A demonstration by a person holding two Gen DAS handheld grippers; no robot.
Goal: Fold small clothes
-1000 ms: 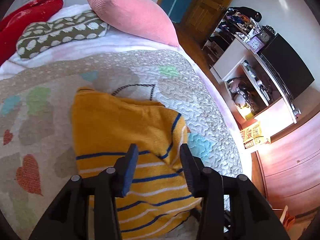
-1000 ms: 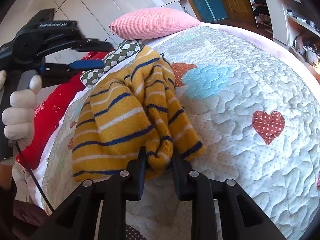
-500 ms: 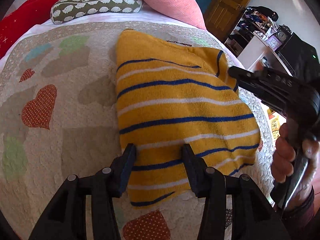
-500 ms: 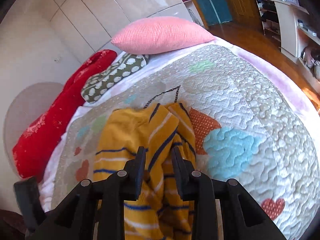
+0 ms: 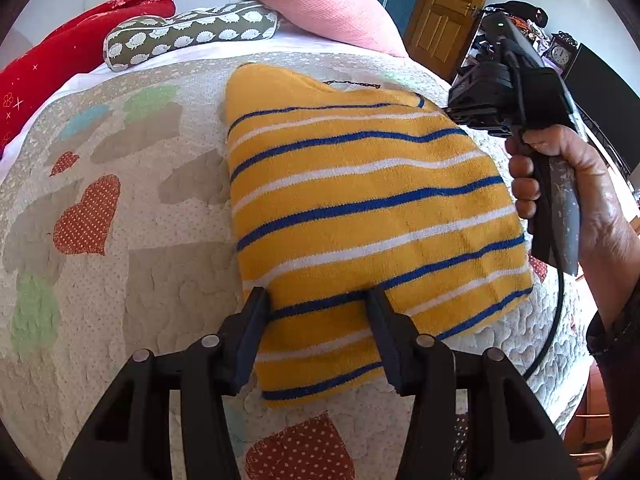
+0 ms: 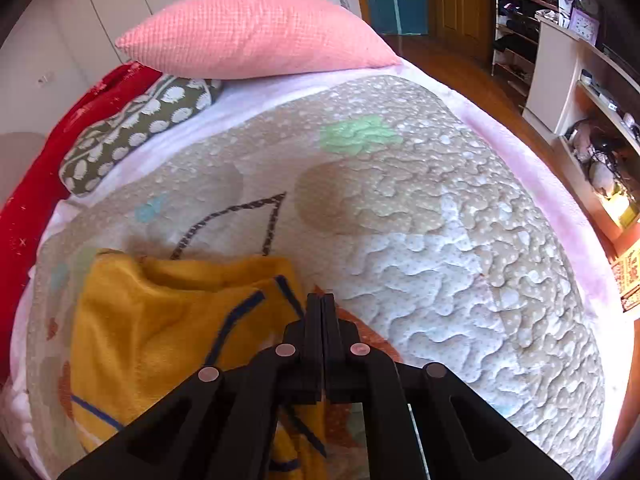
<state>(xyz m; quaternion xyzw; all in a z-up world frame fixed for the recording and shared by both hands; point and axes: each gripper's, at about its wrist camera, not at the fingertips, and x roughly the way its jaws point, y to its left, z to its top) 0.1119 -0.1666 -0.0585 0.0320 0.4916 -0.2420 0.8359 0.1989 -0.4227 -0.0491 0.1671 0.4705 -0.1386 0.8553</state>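
Note:
A yellow sweater point(image 5: 360, 208) with blue and white stripes lies folded flat on the quilted bed; its far end also shows in the right wrist view point(image 6: 160, 320). My left gripper point(image 5: 318, 300) is open, its fingers astride the sweater's near edge. My right gripper point(image 6: 322, 300) is shut with nothing between its fingers, hovering just past the sweater's right side. The right gripper body and the hand holding it show in the left wrist view point(image 5: 520, 92), at the sweater's far right corner.
A pink pillow point(image 6: 256, 36), a patterned bolster point(image 6: 136, 128) and a red cushion point(image 5: 68, 52) lie at the head of the bed. The quilt point(image 6: 440, 240) spreads to the right. Shelves point(image 6: 592, 100) and a wooden door point(image 5: 444, 12) stand beyond the bed's right edge.
My right gripper let go of the sweater and shut empty, moving to its far right side. The sweater now lies flat. My left gripper came down over its near edge.

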